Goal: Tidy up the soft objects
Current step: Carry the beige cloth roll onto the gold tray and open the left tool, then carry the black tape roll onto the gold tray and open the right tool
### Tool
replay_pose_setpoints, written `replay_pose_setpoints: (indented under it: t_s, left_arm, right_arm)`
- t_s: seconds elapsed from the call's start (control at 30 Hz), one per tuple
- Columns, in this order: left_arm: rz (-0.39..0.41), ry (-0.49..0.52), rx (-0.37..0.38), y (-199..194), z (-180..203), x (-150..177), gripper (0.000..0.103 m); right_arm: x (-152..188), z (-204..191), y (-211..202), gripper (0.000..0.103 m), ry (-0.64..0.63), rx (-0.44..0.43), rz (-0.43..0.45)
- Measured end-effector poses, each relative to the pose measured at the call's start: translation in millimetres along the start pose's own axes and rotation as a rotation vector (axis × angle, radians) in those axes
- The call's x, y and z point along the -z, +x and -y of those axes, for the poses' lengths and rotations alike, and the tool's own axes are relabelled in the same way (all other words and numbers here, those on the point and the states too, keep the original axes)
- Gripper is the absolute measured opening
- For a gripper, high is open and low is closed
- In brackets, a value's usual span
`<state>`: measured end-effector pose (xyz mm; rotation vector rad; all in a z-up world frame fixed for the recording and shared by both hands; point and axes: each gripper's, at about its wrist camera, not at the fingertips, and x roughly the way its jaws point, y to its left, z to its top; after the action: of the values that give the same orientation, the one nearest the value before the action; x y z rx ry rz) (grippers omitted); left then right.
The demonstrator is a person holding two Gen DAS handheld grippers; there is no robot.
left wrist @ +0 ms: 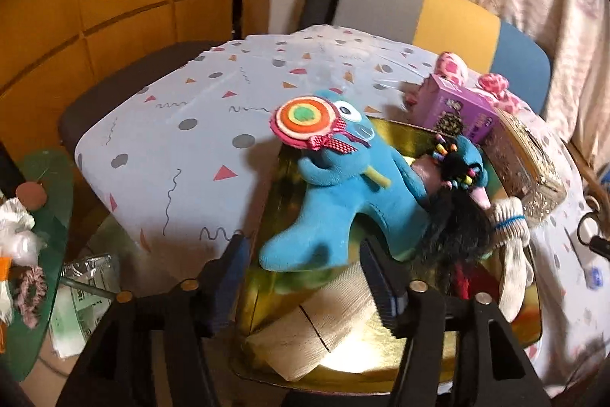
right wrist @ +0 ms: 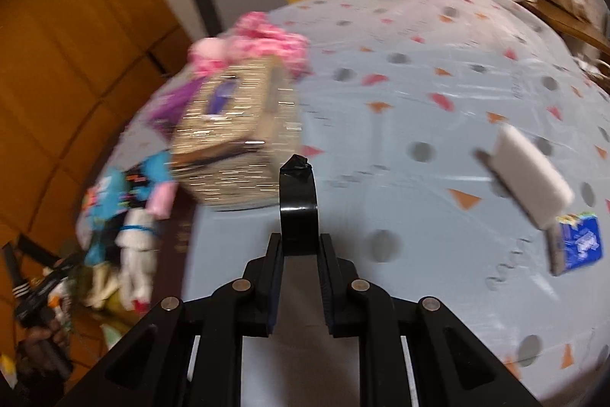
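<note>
Left wrist view: the left tongs (left wrist: 305, 277) stand apart, empty, just above the near end of a gold tin (left wrist: 530, 323) on the bench (left wrist: 171, 124). A blue plush toy (left wrist: 343, 208) lies across the tin's contents, its long axis running from its legs, near the tongs, up and away to its head at the tin's far-left rim. It holds a felt lollipop (left wrist: 305, 119) against its face. Beside it on the right lie a black-haired doll (left wrist: 457, 201) and rolled white socks (left wrist: 511, 216); a folded beige cloth (left wrist: 324, 327) sits beneath. A purple box (left wrist: 457, 105) stands beyond the tin.

Right wrist view, blurred: the right tongs (right wrist: 299, 246) are clamped on a black strip (right wrist: 297, 201) that stands upright, pointing away from the camera. A glittery box (right wrist: 236, 143) sits ahead to the left, and a white sponge (right wrist: 530, 170) to the right.
</note>
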<state>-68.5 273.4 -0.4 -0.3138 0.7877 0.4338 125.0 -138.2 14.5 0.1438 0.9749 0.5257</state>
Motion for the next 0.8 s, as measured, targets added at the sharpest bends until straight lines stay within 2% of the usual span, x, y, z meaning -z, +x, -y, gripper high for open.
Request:
replay_pose_setpoints:
  t_s: [0.23, 0.4, 0.47, 0.63, 0.8]
  left_arm:
    - [0.017, -0.030, 0.005, 0, 3, -6, 0.067]
    - [0.025, -0.023, 0.002, 0, 7, -9, 0.068]
    - [0.026, -0.016, 0.004, 1, 8, -8, 0.069]
    - [0.028, -0.035, -0.010, 0, 1, -8, 0.072]
    - [0.020, -0.071, -0.024, 2, -12, -6, 0.072]
  right_arm:
    - [9, -98, 1, 0.016, -0.186, -0.195, -0.027]
    - [32, -176, 26, 0.017, -0.342, -0.335, -0.132]
    - [42, -198, 39, 0.017, -0.381, -0.366, -0.170]
    - [65, -240, 81, 0.017, -0.440, -0.399, -0.279]
    - [82, -253, 117, 0.017, -0.455, -0.366, -0.373]
